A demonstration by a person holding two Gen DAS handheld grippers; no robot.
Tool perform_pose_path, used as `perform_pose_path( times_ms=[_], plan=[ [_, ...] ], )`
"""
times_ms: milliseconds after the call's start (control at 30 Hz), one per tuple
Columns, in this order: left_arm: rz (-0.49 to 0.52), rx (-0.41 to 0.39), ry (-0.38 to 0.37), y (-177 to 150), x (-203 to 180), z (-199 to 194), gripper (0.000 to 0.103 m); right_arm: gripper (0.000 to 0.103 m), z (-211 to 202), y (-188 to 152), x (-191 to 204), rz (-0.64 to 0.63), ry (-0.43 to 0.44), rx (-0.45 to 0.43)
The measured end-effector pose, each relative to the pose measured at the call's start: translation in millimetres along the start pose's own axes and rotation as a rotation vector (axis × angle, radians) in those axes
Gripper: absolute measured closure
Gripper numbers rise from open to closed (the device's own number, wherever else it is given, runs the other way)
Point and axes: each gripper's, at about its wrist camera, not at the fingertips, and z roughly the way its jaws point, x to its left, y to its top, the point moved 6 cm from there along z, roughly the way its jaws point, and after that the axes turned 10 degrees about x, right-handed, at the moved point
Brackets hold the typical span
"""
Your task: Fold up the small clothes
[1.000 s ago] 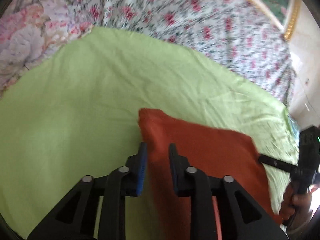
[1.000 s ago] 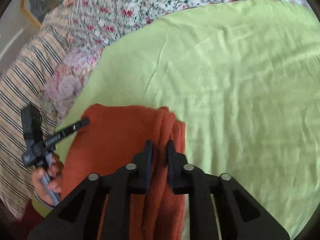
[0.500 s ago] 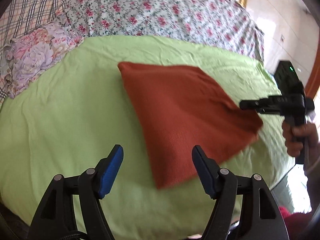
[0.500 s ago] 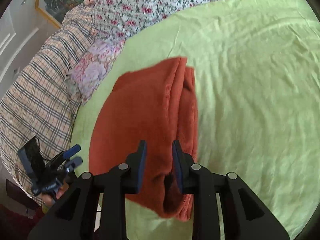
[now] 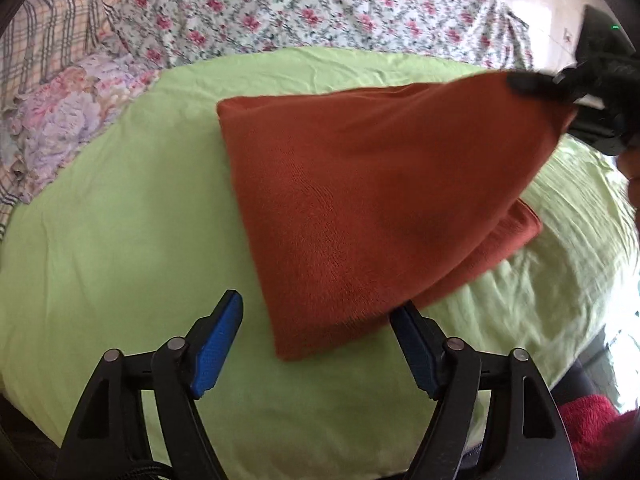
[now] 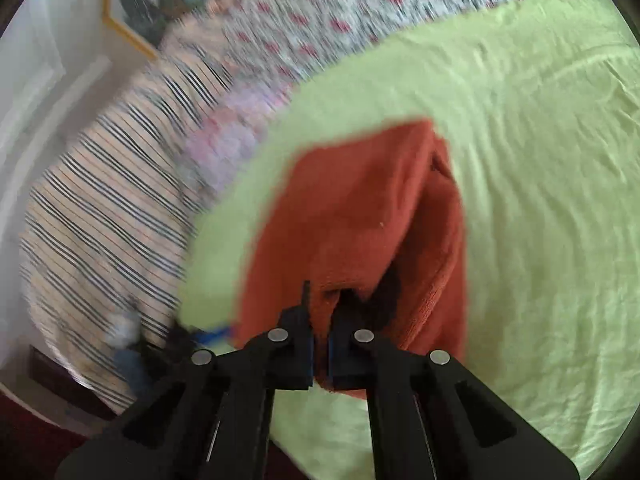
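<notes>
On the bed: a green sheet (image 5: 120, 240) covers the mattress, with a floral quilt (image 5: 320, 4) along its far edge and a striped blanket (image 6: 100, 208) off the left side.
Task's thing: a rust-orange garment (image 5: 360, 208), already doubled into layers, lies toward the near right part of the sheet with one corner lifted off it.
Right gripper (image 6: 319, 344): fingers pressed together on the garment's near corner; the cloth bunches between the pads and hangs away from them in a tent shape. In the left wrist view this gripper (image 5: 532, 84) shows at the upper right, holding the raised corner above the sheet.
Left gripper (image 5: 316, 340): fingers spread wide and holding nothing; it hovers over the sheet at the near edge, the garment's lowest corner just ahead, between the blue pads (image 5: 218, 340).
Key relation: the garment's long axis runs from the far-left corner resting on the sheet up to the lifted right corner. The free near corner lies straight ahead of the left fingers, so that hand is nearer to it.
Judged step: mid-fold; the lifted corner looks about to be carried over the flat part.
Risk: the right wrist view is smeared with motion, and the loose lower layer (image 5: 508, 236) may slip out of line.
</notes>
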Motion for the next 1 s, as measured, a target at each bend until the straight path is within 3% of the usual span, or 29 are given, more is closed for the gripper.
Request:
perform_pose_path(
  times_ms=[133,167,200,267,367,433,500,567,633,700,733,833,933,967,1000],
  plan=[
    [0.037,-0.019,0.056,-2.4,-2.5,-4.3,0.039,0.098,-24.4,5.7,3.5,0.050,0.104,-0.084],
    [0.030,-0.019,0.068,-2.9,-0.5,-4.5,0.046,0.098,-25.4,4.8,-2.9,0.083,0.112,-0.087],
    [-0.003,-0.011,0.068,-3.3,4.9,-3.9,0.060,0.098,-24.0,3.2,-7.7,0.090,0.090,-0.083],
    [-0.123,0.001,0.012,-3.6,23.7,-3.8,0.072,0.098,-19.2,-1.2,-9.8,0.080,0.035,-0.070],
    [-0.267,0.004,-0.092,-9.0,46.5,-2.8,0.075,0.098,-6.9,-14.3,-17.1,0.021,-0.122,-0.020],
    [-0.277,0.017,-0.099,-12.0,47.8,0.5,0.077,0.098,9.9,-31.9,-31.0,-0.001,-0.235,0.049],
    [-0.260,0.032,-0.088,-14.4,44.7,5.2,0.082,0.098,28.9,-49.7,-44.5,0.009,-0.283,0.131],
    [-0.249,0.028,-0.076,-14.6,42.3,5.6,0.083,0.097,34.8,-54.2,-46.3,0.004,-0.283,0.158],
    [-0.246,0.027,-0.078,-14.1,41.7,4.4,0.084,0.087,28.7,-47.3,-42.6,0.019,-0.254,0.131],
    [-0.246,0.030,-0.082,-14.2,42.8,4.8,0.084,0.064,15.4,-28.8,-39.9,0.053,-0.195,0.071],
    [-0.249,0.030,-0.085,-16.7,42.2,4.8,0.084,0.062,9.2,-17.8,-38.9,0.055,-0.191,0.036],
    [-0.253,0.032,-0.088,-16.2,43.2,5.5,0.084,0.061,10.2,13.0,-41.6,0.051,-0.202,-0.011],
    [-0.255,0.034,-0.088,-15.8,43.4,6.1,0.084,0.062,31.4,36.9,-57.5,0.104,-0.198,0.018],
    [-0.256,0.035,-0.089,-16.4,43.2,5.8,0.084,0.066,40.2,41.4,-62.8,0.114,-0.213,0.032],
    [-0.258,0.036,-0.091,-16.5,43.5,5.9,0.084,0.086,51.7,44.2,-68.9,0.121,-0.232,0.057]
  ],
)
